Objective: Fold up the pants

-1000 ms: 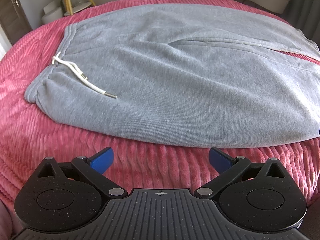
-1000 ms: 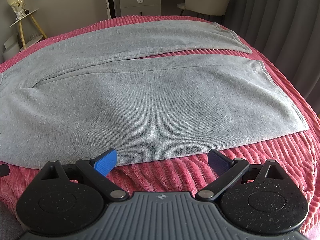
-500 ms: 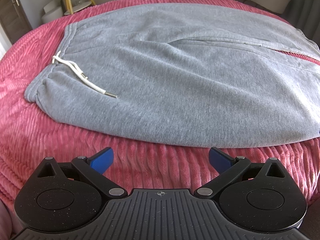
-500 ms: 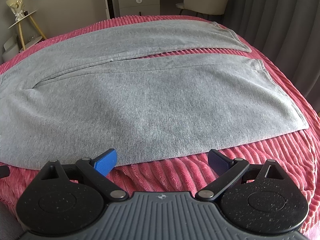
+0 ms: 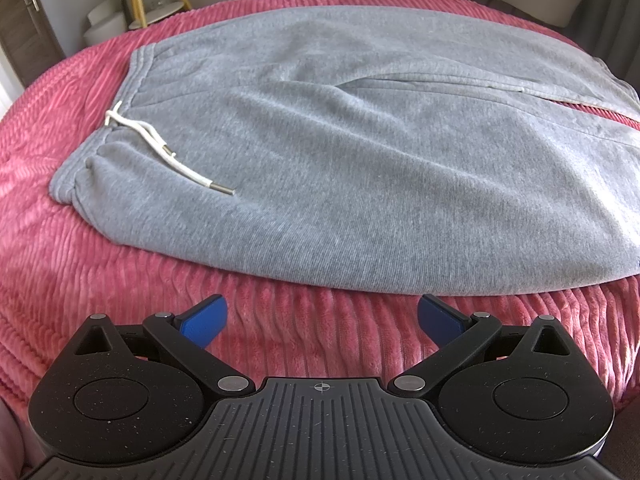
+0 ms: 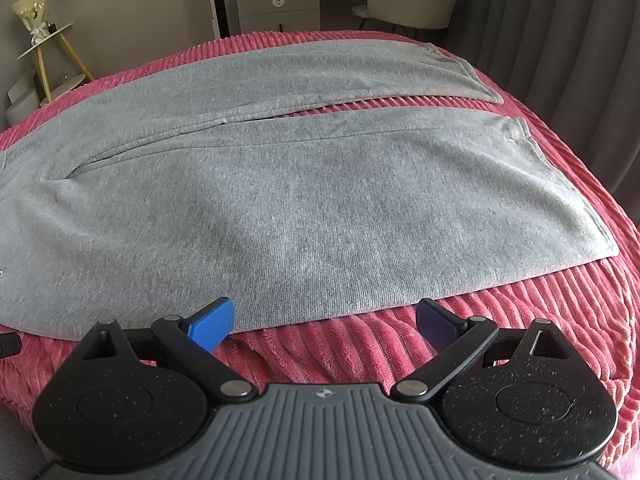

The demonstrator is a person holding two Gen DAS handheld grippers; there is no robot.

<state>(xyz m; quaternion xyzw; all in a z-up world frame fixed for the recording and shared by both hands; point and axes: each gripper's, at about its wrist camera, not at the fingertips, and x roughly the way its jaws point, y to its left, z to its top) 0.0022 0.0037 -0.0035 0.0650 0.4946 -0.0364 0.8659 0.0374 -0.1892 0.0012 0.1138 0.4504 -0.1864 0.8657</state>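
Barely shifted since a second ago: right gripper [image 6: 324, 320] nudged nearer the pants [image 6: 280, 208], fingers spread, empty, touching their near edge; left gripper [image 5: 320, 316] spread just short of the pants [image 5: 340, 152], over the blanket [image 5: 120, 272].

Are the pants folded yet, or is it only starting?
Only starting. Done: the grey pants lie spread flat on the pink blanket, both legs side by side. In hand: nothing; the left tool and right tool are open, near the closest edge. Left: every fold.
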